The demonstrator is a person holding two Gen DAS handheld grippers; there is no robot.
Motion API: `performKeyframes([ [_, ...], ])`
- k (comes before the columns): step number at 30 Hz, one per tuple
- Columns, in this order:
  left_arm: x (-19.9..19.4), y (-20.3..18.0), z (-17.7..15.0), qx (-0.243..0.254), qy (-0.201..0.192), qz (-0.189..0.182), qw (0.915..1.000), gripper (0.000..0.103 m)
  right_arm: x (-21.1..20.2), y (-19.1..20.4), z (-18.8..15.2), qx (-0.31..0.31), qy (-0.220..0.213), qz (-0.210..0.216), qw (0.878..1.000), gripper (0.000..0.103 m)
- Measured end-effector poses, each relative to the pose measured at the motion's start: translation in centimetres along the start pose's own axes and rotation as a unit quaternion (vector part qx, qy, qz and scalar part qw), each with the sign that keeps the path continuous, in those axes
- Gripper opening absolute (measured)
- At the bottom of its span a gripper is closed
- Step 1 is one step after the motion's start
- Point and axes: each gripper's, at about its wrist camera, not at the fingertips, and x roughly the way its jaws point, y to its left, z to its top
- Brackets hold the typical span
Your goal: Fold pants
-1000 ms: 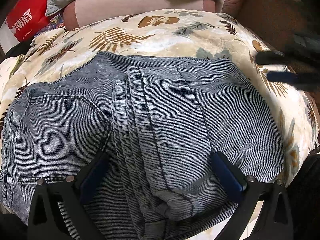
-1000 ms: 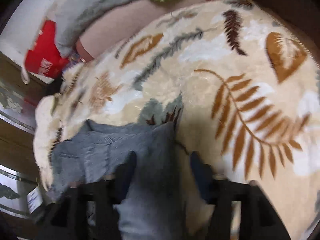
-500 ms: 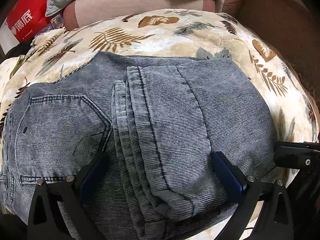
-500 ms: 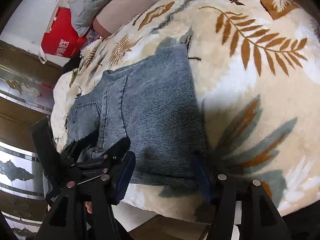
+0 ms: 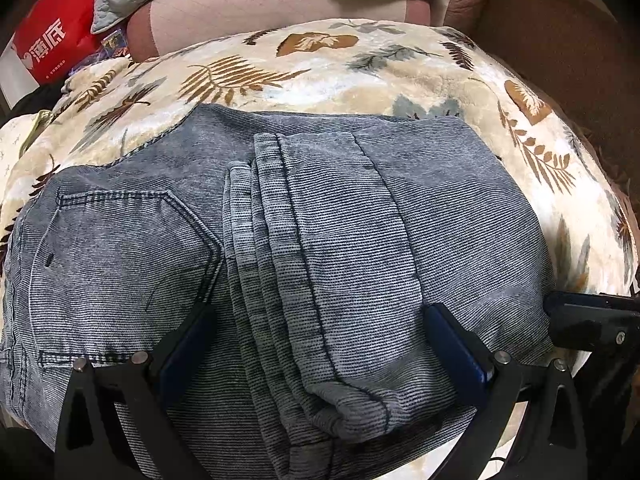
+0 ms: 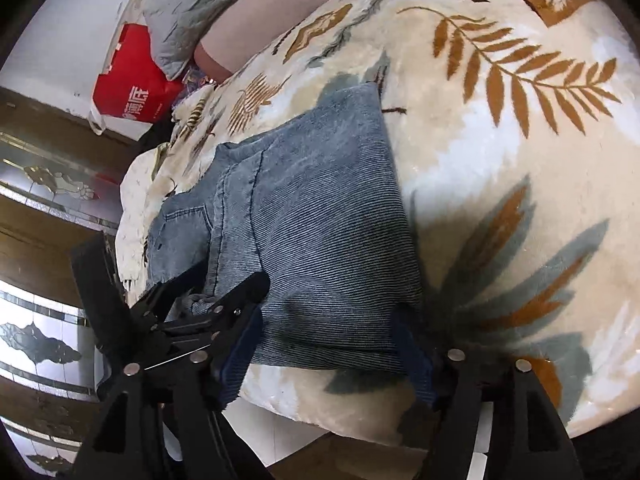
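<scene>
along the blanket's (image 5: 360, 76) near edge both hand-held grippers, left (image 5: 320, 344) and right (image 6: 332, 344), gape apart over the pants (image 5: 320, 220); grab every layer squarely before folding.

Leaf-print blanket (image 5: 360, 68) — folded pants (image 5: 320, 220)

black left gripper (image 5: 320, 344), blue pads (image 5: 456, 344), silver screws

Left tool (image 5: 320, 344) and right tool (image 6: 328, 344) both spread wide, low.
</scene>
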Motion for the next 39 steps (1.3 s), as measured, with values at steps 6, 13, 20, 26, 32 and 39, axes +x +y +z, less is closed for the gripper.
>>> performKeyframes([
  [6,0.0,0.0,-0.1,-0.001,-0.001,-0.001,1.0000,0.103,0.3,0.4,-0.1,-0.010,-0.004,-0.004,1.000,0.079],
  [13,-1.4,1.7,0.3,-0.039,-0.022,-0.058,0.9973,0.103,-1.2,2.9,-0.1,-0.051,-0.017,-0.042,0.998,0.079],
  [20,-7.9,7.1,-1.0,-0.117,-0.114,-0.011,0.9865,0.103,-0.1,2.0,-0.4,-0.060,-0.004,-0.065,0.996,0.079],
  [26,-10.3,12.8,-3.9,-0.200,-0.121,0.020,0.9720,0.103,-1.4,5.0,0.5,-0.110,-0.048,-0.133,0.984,0.079],
  [32,-11.9,17.3,-6.5,-0.264,-0.120,0.061,0.9550,0.103,-1.5,7.1,2.2,-0.145,-0.088,-0.202,0.965,0.079],
  [39,-11.9,18.8,-8.2,-0.291,-0.105,0.072,0.9484,0.103,0.4,8.7,3.3,-0.179,-0.091,-0.232,0.952,0.079],
])
